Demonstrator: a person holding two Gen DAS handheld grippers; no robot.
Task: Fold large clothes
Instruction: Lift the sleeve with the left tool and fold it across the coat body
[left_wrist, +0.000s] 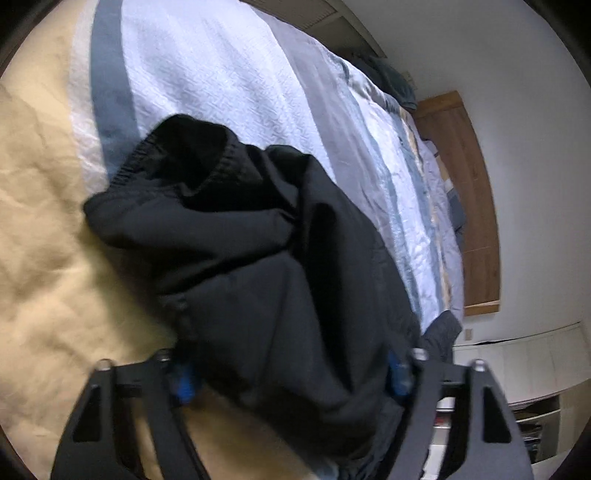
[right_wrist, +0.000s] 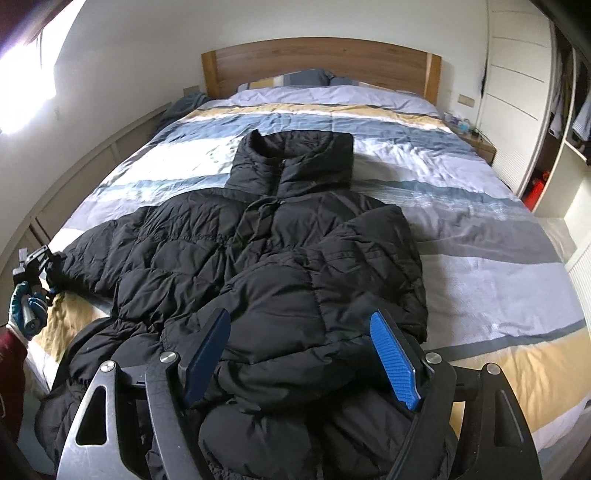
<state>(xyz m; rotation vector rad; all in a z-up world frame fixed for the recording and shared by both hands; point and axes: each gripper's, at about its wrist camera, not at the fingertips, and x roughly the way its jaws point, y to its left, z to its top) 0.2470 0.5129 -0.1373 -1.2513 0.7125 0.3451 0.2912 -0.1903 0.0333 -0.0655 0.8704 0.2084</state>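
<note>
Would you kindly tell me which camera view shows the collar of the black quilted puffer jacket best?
The right wrist view: there the black quilted puffer jacket lies spread on the striped bed cover, its zipped stand-up collar fully in view. The left wrist view shows only a sleeve with its elastic cuff; no collar.

The black jacket (right_wrist: 280, 251) was puffy quilted cloth with a slight sheen, the striped bedspread (right_wrist: 461, 206) soft crinkly fabric, the headboard (right_wrist: 317, 62) matt wood, gripper pads (right_wrist: 393, 358) ribbed blue.
</note>
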